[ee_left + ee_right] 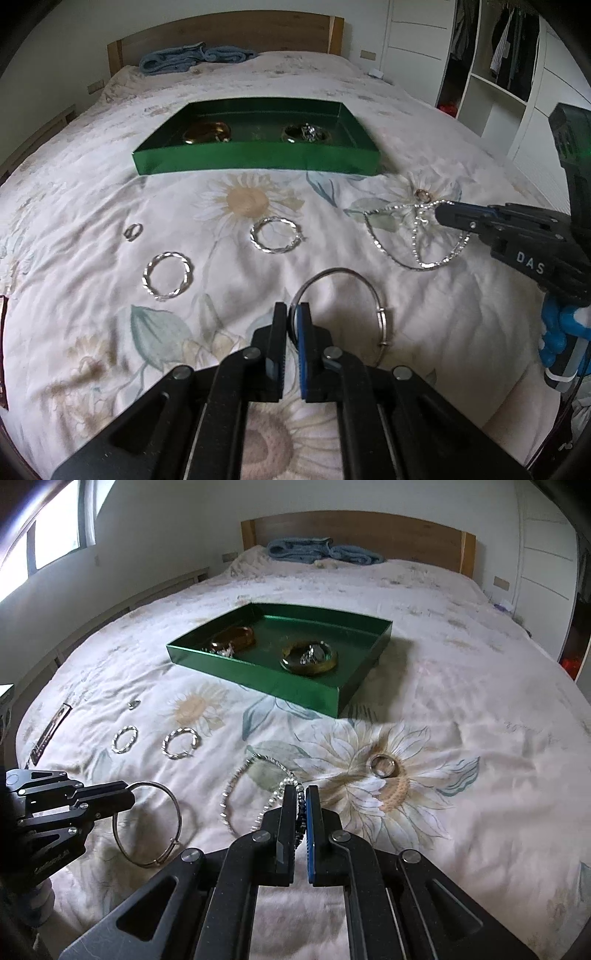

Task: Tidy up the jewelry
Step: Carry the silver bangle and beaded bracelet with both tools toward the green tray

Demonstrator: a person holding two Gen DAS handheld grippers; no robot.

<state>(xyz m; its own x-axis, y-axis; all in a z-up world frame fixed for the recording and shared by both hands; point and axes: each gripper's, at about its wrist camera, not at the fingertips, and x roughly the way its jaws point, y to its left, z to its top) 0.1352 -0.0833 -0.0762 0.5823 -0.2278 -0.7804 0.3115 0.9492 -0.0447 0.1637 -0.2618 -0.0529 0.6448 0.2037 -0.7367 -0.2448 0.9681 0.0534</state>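
Right now both grippers are clamped on jewelry over the flowered bedspread (92,206). The left gripper (294,308) has its fingers clenched on the rim of a thin silver bangle (354,275), which hangs from the tips near the bed. The right gripper (301,792) has its fingers pinched on a beaded silver necklace (236,779), whose loops trail down onto the bedspread. A green tray (258,162) sits farther up the bed with two glass dishes (309,660) inside, each holding small pieces. Two twisted silver hoops (168,275) and a small ring (133,230) lie between the grippers and the tray. Another ring (384,765) rests on a printed flower just beside the necklace.
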